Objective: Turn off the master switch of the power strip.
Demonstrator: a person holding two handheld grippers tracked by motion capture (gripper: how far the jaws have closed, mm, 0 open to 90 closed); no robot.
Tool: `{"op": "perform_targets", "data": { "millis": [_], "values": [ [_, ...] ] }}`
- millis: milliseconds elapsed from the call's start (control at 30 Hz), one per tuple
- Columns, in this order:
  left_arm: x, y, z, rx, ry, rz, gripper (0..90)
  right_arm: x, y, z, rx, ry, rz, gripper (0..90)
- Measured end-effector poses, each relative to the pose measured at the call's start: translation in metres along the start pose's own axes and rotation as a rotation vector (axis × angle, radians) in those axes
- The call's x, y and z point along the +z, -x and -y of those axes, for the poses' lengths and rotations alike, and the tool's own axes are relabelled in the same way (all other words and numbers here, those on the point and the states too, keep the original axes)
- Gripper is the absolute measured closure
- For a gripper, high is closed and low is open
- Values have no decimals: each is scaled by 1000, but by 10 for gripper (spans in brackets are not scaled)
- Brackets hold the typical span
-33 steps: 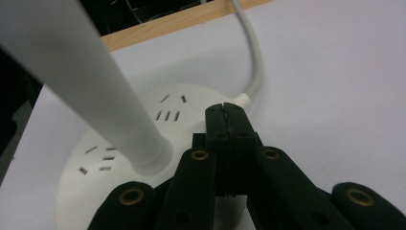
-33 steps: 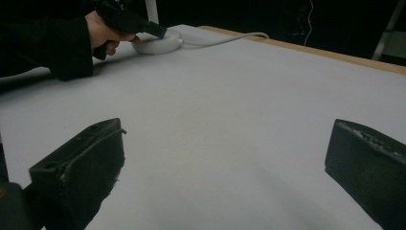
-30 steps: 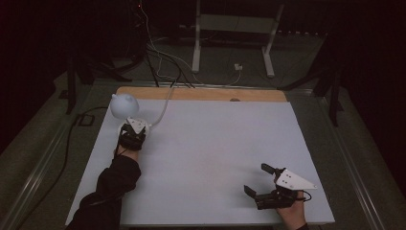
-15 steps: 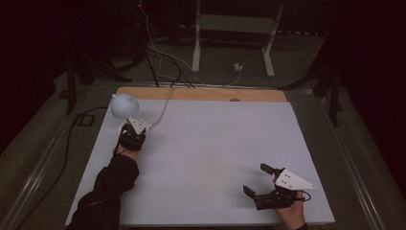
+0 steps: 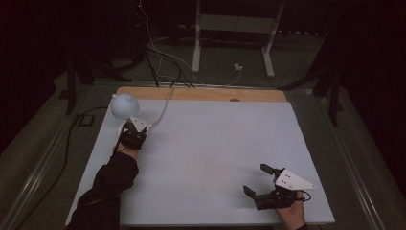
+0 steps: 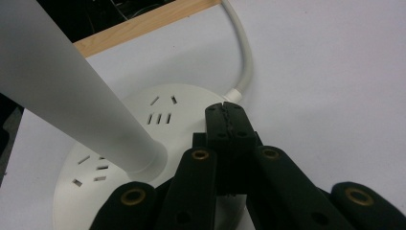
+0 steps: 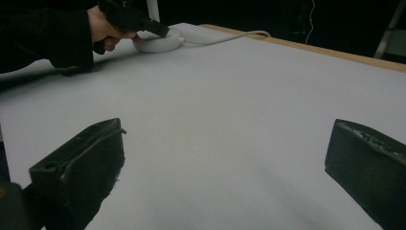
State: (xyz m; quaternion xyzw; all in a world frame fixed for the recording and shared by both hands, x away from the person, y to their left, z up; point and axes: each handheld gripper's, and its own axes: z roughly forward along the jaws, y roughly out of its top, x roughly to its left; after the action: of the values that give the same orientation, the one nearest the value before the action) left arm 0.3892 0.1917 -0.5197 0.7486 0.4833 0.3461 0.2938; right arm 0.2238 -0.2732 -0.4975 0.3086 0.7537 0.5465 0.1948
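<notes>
We see the left gripper (image 6: 225, 112) w/ jaws clenched tight together, nothing between them, tips over the round white base (image 6: 158, 124) of a lamp (image 5: 124, 106) at the table's (image 5: 215, 143) far-left corner. Its cord (image 6: 245, 57) runs off toward the wooden edge. Right gripper (image 5: 261, 181) sits near the front-right corner, jaws released wide apart, well apart from the lamp.

The lamp's stem (image 6: 72, 91) runs off the top edge of the left gripper view, so its head is cut off there. The left gripper (image 6: 225, 111) hides part of the round base (image 6: 115, 172). Beyond the table (image 5: 230, 143), the room is too dark to tell.
</notes>
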Motion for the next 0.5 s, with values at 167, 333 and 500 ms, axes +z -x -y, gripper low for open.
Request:
{"op": "perform_targets", "data": {
  "millis": [167,333,500],
  "values": [
    [0,0,0,-7,0,0,900,0,1,1,3,-4,0,0],
    [0,0,0,-7,0,-3,900,0,0,0,1,-5,0,0],
    [-2,-2,0,-24,32,0,900,0,0,0,0,1,-1,0]
  ]
}}
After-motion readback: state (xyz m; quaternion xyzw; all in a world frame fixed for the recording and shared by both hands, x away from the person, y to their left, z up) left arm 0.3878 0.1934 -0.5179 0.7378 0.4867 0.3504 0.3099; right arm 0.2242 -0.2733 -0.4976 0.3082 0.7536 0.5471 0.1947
